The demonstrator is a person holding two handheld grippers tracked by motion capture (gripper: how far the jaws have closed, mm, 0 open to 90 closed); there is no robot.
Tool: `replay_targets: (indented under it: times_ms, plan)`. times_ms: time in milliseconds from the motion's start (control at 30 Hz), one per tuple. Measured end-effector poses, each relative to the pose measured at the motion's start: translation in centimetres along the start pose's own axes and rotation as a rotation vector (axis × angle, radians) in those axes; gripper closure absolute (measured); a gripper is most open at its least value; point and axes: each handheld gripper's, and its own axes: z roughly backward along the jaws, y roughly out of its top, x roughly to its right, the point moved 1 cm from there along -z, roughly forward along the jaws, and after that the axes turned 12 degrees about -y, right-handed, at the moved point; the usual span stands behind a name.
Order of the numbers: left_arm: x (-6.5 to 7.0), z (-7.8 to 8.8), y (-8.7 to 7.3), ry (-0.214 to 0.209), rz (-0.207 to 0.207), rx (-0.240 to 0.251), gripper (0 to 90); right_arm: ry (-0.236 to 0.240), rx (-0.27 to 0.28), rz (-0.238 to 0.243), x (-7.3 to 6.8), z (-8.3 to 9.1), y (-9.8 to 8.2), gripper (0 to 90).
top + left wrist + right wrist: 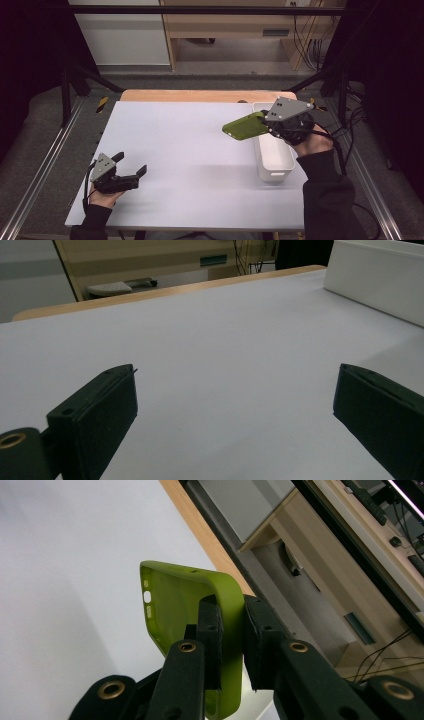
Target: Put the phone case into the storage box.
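A lime-green phone case [245,127] hangs in the air over the table's right side, just left of a white bin [273,150]. My right gripper [264,120] is shut on one side wall of the case. In the right gripper view the two black pads [210,635] pinch the green phone case [185,600] wall between them, its hollow side facing left. My left gripper [132,164] rests near the front left of the white table [190,165], jaws wide apart. In the left gripper view the left gripper [235,405] has nothing but bare table between its fingers.
The white rectangular bin stands along the table's right edge, also seen as the white bin [375,280] at the far right in the left gripper view. A wooden strip [205,96] borders the table's far edge. Black frame rails and cables run along both sides.
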Motion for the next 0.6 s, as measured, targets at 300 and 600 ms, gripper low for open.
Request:
replay_targets:
  times_ms: [300,600]
  plan:
    - [-0.1,-0.1,-0.1,0.001,0.000,-0.015,3.4,-0.030,-0.015,0.055,0.6,-0.4,0.8,79.3]
    - [-0.1,-0.2,-0.2,-0.002,0.004,-0.028,3.3,-0.065,-0.036,0.109,1.3,-0.9,1.1,79.2]
